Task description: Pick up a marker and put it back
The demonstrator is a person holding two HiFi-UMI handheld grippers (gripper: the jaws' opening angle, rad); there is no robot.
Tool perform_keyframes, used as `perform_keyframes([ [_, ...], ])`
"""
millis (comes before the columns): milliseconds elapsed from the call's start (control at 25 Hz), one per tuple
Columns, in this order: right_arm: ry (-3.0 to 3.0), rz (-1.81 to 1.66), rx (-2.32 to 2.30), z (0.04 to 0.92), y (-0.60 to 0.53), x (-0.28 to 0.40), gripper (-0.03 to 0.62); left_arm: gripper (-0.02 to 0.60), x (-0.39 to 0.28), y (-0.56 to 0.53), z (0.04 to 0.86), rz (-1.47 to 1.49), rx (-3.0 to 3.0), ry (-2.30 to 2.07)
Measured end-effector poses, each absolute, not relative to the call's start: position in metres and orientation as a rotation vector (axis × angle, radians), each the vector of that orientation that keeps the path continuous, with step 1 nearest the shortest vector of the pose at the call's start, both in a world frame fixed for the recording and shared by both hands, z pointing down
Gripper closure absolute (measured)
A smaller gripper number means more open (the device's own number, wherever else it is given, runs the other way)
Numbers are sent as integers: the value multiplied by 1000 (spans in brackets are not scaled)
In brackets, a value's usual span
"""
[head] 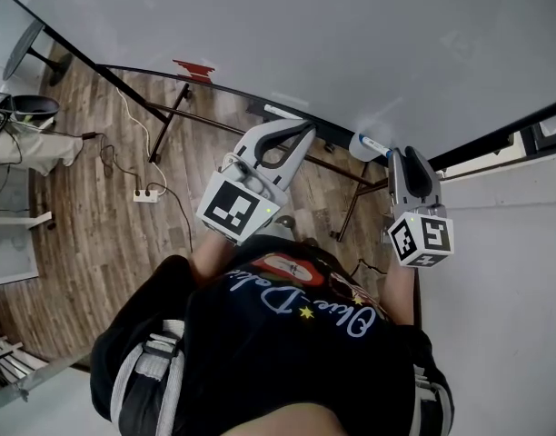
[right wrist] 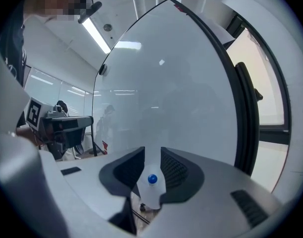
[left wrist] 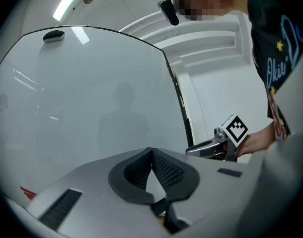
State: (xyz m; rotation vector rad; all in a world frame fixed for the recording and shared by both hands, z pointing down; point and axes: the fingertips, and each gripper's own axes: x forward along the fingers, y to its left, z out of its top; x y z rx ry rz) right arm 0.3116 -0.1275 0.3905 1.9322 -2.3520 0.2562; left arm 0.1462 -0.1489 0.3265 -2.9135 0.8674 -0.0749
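Here a person in a black printed shirt stands close to a large whiteboard, with a gripper in each hand held up towards it. The right gripper points at the board's lower edge, its jaws spread. In the right gripper view a white marker with a blue end shows end-on, low in the gap between those jaws, and the dark ribbed pads on either side do not seem to press on it. From the head view the marker lies just ahead of the right gripper's tips, against the dark frame along the whiteboard's bottom; whether it rests on a ledge there cannot be made out.

The left gripper is held beside the right one, a little apart from it and further along the same edge. Its jaws are pressed together at the tips, with nothing between them, as the left gripper view shows against the pale board. Each gripper view catches the other gripper off to one side, with its cube of square markers.

A small red piece sits on the whiteboard's edge well to the left. Below the board lies a wood floor, with a white power strip and its cable
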Motion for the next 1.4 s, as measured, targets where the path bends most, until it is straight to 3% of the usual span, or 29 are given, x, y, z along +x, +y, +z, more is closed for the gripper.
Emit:
perform_keyframes([
  [560, -2418, 138, 1983, 339, -103, 307, 589, 578, 168, -143, 329, -45, -2969, 732],
  [1400, -2416, 93, 1944, 325, -94, 295, 594, 578, 169, -142, 332, -48, -2997, 686],
])
